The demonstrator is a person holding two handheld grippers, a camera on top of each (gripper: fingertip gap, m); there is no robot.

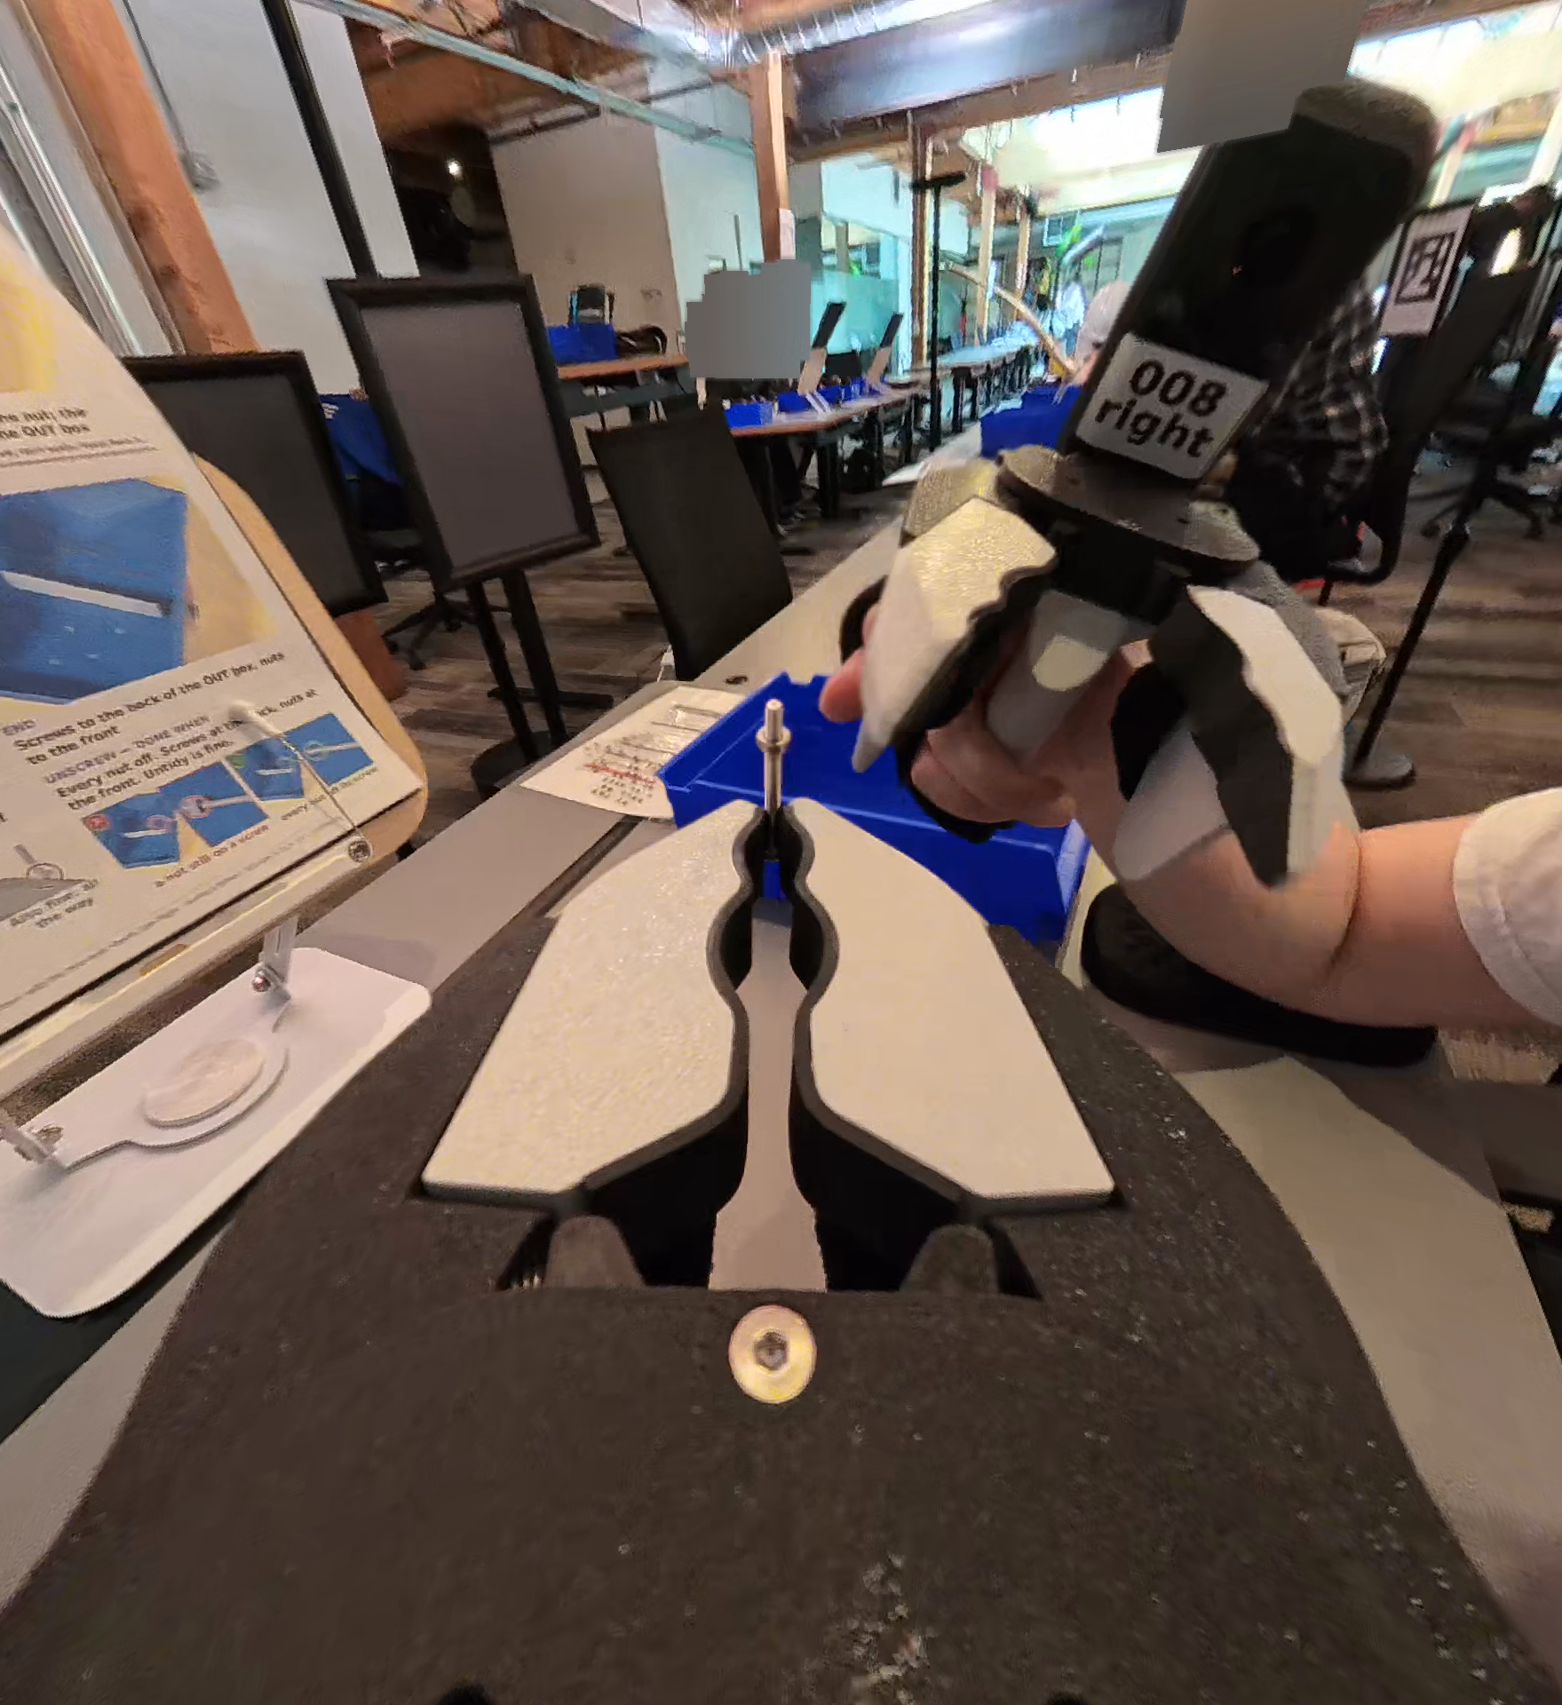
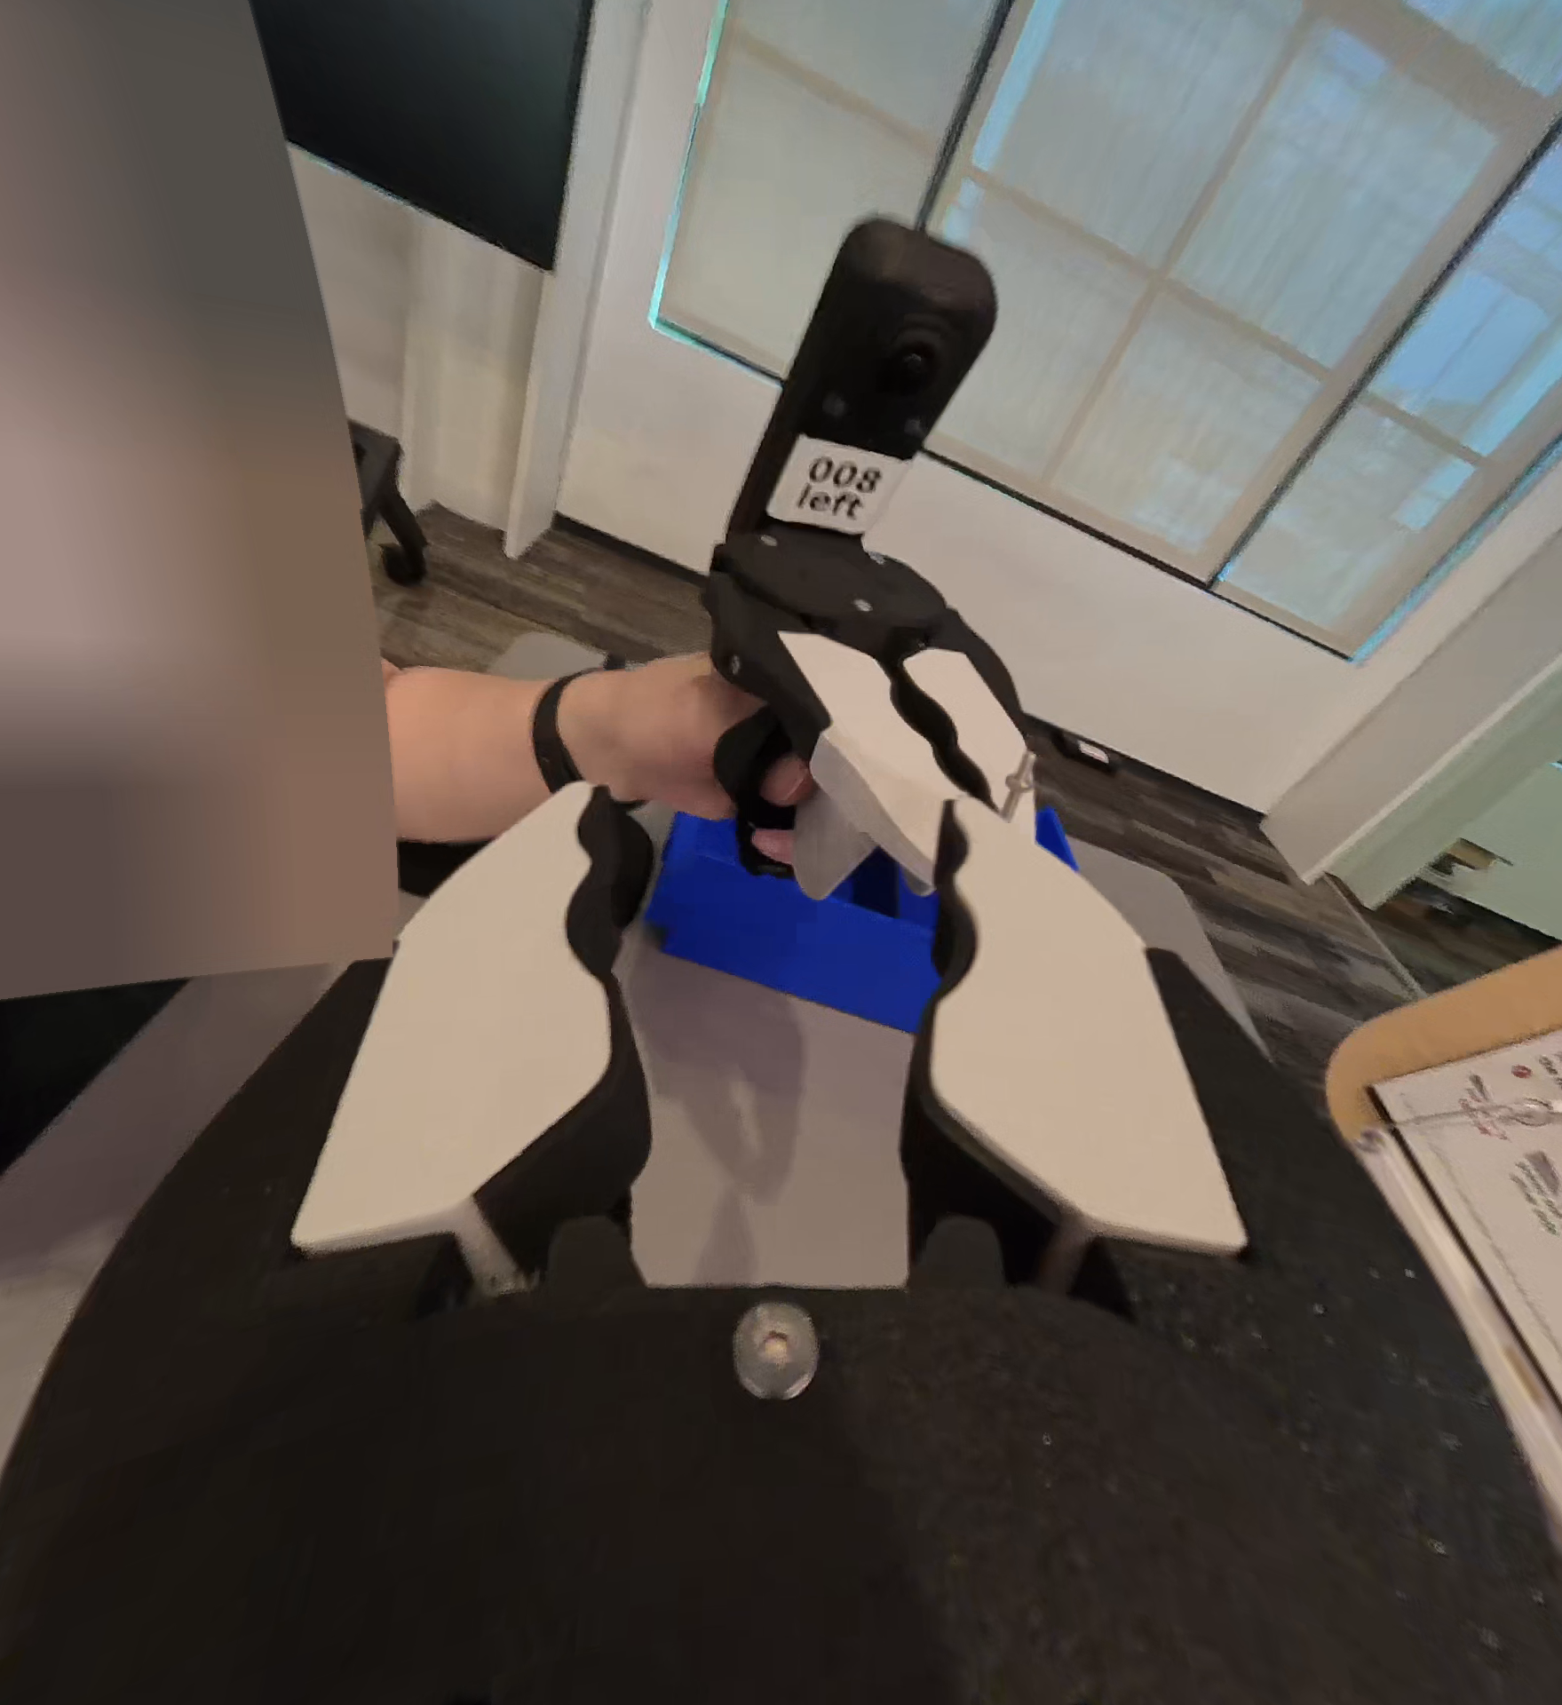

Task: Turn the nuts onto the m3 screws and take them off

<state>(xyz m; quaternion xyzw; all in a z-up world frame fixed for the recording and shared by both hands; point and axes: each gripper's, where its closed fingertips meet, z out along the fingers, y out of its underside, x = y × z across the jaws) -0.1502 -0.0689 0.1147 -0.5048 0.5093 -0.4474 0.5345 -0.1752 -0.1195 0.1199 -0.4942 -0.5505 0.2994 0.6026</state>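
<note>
The left tongs [image 1: 771,830] are pressed together on a thin silver metal screw [image 1: 771,766] and hold it upright by its lower part. The upper part of the screw stands free above the fingertips, and a small silver nut [image 1: 771,735] sits on it near the top. In the right wrist view the same screw [image 2: 1017,782] sticks out at the tip of the left tongs [image 2: 989,784], above the blue plastic bin [image 2: 786,950].

The right tongs [image 1: 1072,803] are spread, with nothing between them. They hang to the right of the screw and near it, but do not touch it. In their own view the two white fingers [image 2: 482,1033] stand wide apart, and the screw is just above the right finger.

The blue plastic bin [image 1: 851,793] stands on the grey desk [image 1: 500,821] behind the left tongs, toward the far edge. A white instruction board [image 1: 113,692] leans at the left side of the desk.

I judge that the step in hand is to bring the right tongs to the nut, to turn it on the screw. I cannot tell whether it will go on or come off. The next move asks for a fine approach: the right fingertips must close on the small nut only, and the left tongs must keep the screw firm so it does not tilt or slip.
</note>
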